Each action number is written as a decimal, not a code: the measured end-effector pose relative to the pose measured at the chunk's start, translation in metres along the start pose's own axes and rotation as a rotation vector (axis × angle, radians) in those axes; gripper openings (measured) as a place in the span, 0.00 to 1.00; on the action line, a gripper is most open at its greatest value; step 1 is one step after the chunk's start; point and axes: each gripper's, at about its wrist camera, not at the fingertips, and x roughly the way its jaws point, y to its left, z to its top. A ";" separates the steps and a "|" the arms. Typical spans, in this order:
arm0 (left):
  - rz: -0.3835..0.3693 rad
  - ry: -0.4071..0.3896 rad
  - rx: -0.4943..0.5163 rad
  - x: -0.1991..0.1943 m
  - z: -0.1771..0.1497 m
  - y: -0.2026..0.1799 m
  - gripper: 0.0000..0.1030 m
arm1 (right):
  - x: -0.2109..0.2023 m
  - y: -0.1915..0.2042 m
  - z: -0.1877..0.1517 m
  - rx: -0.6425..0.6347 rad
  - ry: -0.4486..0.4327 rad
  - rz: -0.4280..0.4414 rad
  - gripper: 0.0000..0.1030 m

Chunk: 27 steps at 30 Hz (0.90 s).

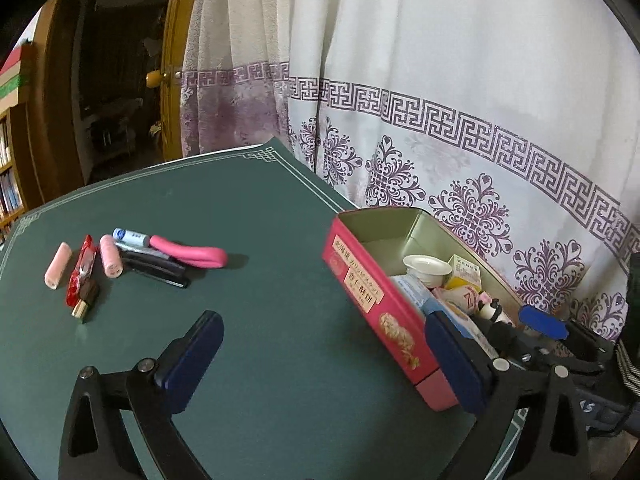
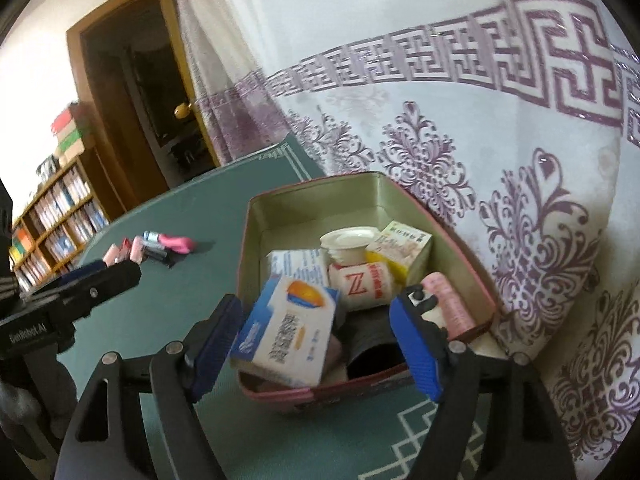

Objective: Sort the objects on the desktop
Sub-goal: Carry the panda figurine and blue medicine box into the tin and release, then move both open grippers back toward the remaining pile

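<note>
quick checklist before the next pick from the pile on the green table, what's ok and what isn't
1. Left hand-held gripper open and empty: ok, nothing sits between its fingers.
2. Right hand-held gripper free of the blue-and-white box: ok; the jaws stand apart, the box lies tilted in the tin.
3. Pile still to sort: not ok, the pink tubes, red wrapper and pens remain on the table.
4. Path from the left gripper to the pile: ok, bare table between.
5. Space in the pink tin: ok, its far end is empty.
6. Box settled stably: cannot tell, it is blurred.
</note>
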 end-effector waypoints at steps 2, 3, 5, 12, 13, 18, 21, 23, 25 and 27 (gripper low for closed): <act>-0.002 -0.001 -0.006 -0.004 -0.004 0.005 0.99 | 0.005 0.007 -0.003 -0.045 0.025 -0.025 0.77; -0.003 -0.004 -0.010 -0.007 -0.006 0.008 0.99 | 0.009 0.010 -0.004 -0.073 0.040 -0.055 0.77; -0.004 -0.013 -0.021 -0.013 -0.008 0.015 0.99 | 0.019 0.013 -0.003 -0.110 0.062 -0.119 0.77; 0.032 -0.052 -0.043 -0.034 -0.018 0.042 0.99 | 0.049 0.010 0.013 -0.166 0.127 -0.248 0.77; 0.044 -0.056 -0.048 -0.036 -0.020 0.047 0.99 | 0.049 0.011 0.015 -0.166 0.125 -0.253 0.77; 0.088 -0.061 -0.112 -0.042 -0.029 0.080 0.99 | 0.036 0.029 0.019 -0.132 0.068 -0.232 0.77; 0.111 -0.053 -0.164 -0.045 -0.035 0.105 0.99 | 0.024 0.049 0.022 -0.119 -0.002 -0.175 0.78; 0.137 -0.044 -0.196 -0.047 -0.039 0.123 0.99 | 0.019 0.067 0.024 -0.124 -0.036 -0.122 0.78; 0.162 -0.035 -0.233 -0.049 -0.043 0.143 0.99 | 0.020 0.089 0.024 -0.147 -0.052 -0.063 0.78; 0.182 -0.029 -0.278 -0.052 -0.047 0.164 0.99 | 0.031 0.113 0.022 -0.180 -0.032 0.008 0.78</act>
